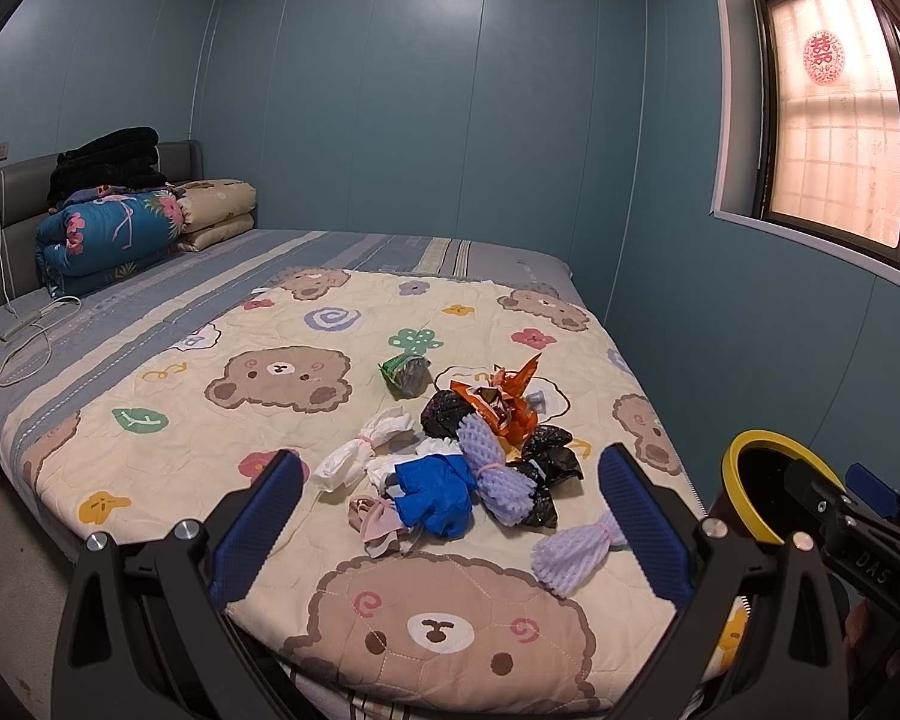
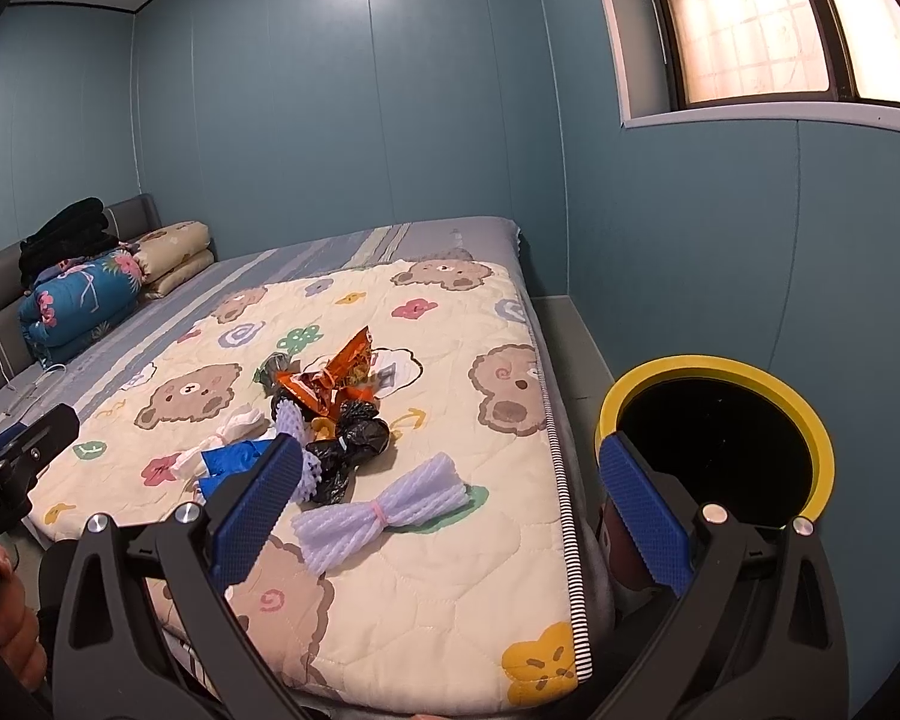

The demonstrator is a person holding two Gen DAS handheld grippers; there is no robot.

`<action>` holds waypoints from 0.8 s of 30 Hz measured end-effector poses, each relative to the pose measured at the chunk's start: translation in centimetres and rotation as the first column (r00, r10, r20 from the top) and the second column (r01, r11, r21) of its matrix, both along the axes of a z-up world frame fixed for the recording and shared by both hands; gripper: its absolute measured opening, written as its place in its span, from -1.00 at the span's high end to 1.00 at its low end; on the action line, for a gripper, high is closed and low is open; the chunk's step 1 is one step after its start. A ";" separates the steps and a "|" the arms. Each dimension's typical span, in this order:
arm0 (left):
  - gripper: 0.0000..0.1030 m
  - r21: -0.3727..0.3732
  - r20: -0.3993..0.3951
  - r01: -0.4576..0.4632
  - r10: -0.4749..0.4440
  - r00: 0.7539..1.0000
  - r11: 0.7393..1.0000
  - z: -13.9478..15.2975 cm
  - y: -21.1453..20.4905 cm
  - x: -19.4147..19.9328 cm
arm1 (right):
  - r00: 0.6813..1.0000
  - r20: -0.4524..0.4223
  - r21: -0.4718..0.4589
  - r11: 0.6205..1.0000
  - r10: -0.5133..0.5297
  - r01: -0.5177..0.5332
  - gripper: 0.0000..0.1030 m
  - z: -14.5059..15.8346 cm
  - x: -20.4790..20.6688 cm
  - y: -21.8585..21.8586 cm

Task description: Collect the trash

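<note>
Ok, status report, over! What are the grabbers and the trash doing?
Left gripper open, empty. Right gripper open, empty. Trash pile on bear quilt. Yellow-rimmed bin beside bed, path clear.

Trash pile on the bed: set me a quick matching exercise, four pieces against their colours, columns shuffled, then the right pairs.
Things:
1. crumpled glove
2. snack wrapper
3. foam net sleeve lying apart from the pile
4. bin rim

Colours:
A. yellow
B. pale lilac
C. blue
D. orange

Pairs: 1-C, 2-D, 3-B, 4-A
</note>
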State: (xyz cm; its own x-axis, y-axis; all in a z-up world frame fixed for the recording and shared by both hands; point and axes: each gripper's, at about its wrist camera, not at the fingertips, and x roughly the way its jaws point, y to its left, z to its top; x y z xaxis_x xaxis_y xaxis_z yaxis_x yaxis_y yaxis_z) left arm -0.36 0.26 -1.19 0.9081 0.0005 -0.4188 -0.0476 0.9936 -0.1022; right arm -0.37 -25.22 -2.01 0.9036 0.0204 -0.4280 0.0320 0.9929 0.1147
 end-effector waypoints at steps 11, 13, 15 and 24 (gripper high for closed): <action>-0.85 0.077 -0.053 0.014 -0.010 0.999 0.997 -0.4 1.0 2.3 | 0.996 -0.087 -0.033 0.999 0.023 -0.026 -0.85 0.0 2.8 0.0; -0.85 0.099 -0.086 0.038 -0.030 0.996 0.994 -0.9 1.5 3.2 | 0.992 -0.115 -0.027 0.998 0.045 -0.048 -0.85 -0.2 4.0 0.1; -0.85 0.098 -0.136 0.101 -0.088 0.987 0.990 -1.6 2.1 4.4 | 0.988 -0.147 -0.030 0.998 0.052 -0.057 -0.85 -0.6 5.2 0.2; -0.85 0.058 -0.310 0.156 -0.131 0.942 0.986 -5.1 6.1 10.1 | 0.929 -0.355 -0.005 0.993 0.106 -0.115 -0.85 -5.0 12.3 1.2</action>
State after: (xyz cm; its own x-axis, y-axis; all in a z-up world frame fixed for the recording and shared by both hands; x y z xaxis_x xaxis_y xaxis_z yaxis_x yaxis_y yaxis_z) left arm 9.72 6.38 -6.27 0.7304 -0.0753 -0.6788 0.0796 0.9965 -0.0249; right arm 11.96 -23.97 -7.04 0.6859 0.0963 -0.7213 -0.0443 0.9949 0.0907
